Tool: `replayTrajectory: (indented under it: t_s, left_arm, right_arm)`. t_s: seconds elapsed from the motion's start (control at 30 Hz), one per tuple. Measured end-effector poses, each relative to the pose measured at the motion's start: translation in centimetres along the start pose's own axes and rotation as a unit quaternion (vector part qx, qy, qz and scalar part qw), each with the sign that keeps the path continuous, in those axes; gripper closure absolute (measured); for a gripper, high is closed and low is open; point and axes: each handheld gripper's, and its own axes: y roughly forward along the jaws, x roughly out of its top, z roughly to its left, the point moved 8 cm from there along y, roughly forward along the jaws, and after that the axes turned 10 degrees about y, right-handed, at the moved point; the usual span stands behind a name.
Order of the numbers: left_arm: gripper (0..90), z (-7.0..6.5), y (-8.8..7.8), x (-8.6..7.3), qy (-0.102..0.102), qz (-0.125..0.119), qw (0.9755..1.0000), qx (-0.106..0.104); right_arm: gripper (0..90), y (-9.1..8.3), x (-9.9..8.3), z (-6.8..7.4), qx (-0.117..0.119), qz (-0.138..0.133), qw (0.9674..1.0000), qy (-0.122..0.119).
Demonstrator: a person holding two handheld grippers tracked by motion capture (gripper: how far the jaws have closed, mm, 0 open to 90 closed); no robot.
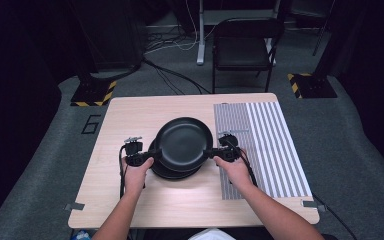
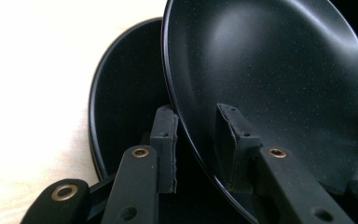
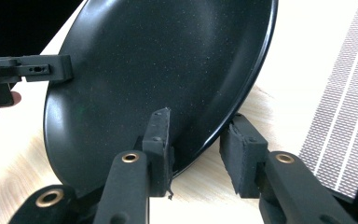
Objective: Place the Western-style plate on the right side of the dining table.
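A black plate (image 1: 182, 142) hangs tilted over a second black plate (image 1: 169, 173) that lies on the wooden table (image 1: 130, 115). My left gripper (image 1: 152, 156) is shut on the upper plate's left rim, and my right gripper (image 1: 211, 153) is shut on its right rim. In the left gripper view the jaws (image 2: 198, 140) straddle the raised plate's (image 2: 270, 70) edge, with the lower plate (image 2: 126, 93) behind. The right gripper view has its jaws (image 3: 200, 149) astride the plate's (image 3: 158, 60) rim, and the left gripper's finger (image 3: 46, 67) lies on the plate's far side.
A grey striped mat (image 1: 265, 145) covers the table's right part, just beside my right hand. A black chair (image 1: 242, 50) stands beyond the far edge. Bare wood lies at the table's left and front.
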Motion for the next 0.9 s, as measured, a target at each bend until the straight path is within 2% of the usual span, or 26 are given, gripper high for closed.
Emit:
replayTrajectory:
  t_s: [0.43,0.63,0.9]
  left_arm:
    - [69.3,-1.5,-0.1,0.8,0.012,0.003,0.9999,-0.002]
    - [69.2,-2.2,0.1,1.3,0.024,0.004,0.9997,0.002]
    - [69.2,-3.3,0.2,2.1,0.031,0.003,0.9995,-0.001]
  right_arm:
    - [64.5,-1.7,0.4,-0.6,0.014,-0.004,0.9999,0.003]
    - [64.5,-2.0,0.4,-1.0,0.019,-0.006,0.9998,0.006]
    - [64.8,-3.2,0.9,-1.6,0.020,-0.019,0.9996,0.008]
